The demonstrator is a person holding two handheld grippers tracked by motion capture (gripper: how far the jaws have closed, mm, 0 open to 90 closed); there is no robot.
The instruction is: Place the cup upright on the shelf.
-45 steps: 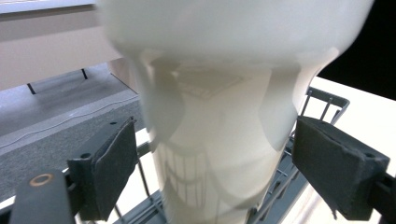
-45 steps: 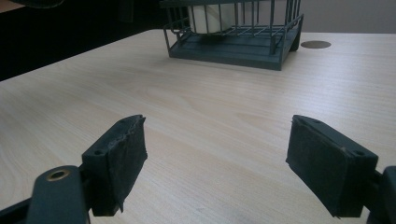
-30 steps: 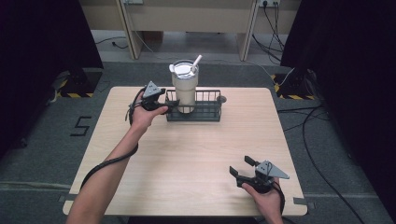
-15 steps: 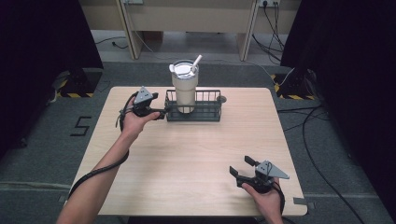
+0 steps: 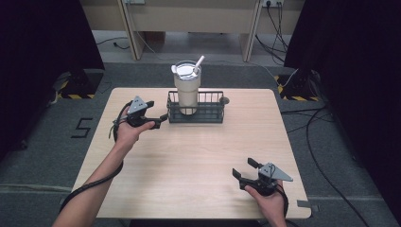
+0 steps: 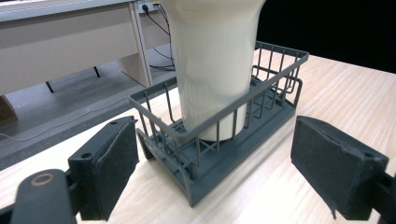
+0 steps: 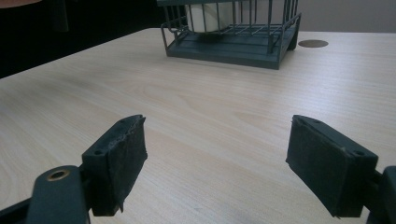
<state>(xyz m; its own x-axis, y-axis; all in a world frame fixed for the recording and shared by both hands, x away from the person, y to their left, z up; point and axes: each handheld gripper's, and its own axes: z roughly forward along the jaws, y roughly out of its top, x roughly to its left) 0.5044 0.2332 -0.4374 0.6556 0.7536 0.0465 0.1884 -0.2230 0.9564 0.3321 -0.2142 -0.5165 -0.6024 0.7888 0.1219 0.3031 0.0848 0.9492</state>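
High view: a cream tumbler (image 5: 187, 90) with lid and straw stands in the left end of a wire basket (image 5: 208, 113) at the bench's (image 5: 189, 161) far edge. The left hand-held gripper (image 5: 158, 118), released, sits just left of it. The right hand-held gripper (image 5: 242, 172), released, rests near the front edge, well apart. A "5" (image 5: 82, 127) marks the floor.

Left gripper view: jaws spread wide before the basket's (image 6: 196, 154) end, tumbler (image 6: 215, 65) inside.

Right gripper view: jaws spread over bare bench (image 7: 201, 121), basket (image 7: 233, 44) far off.
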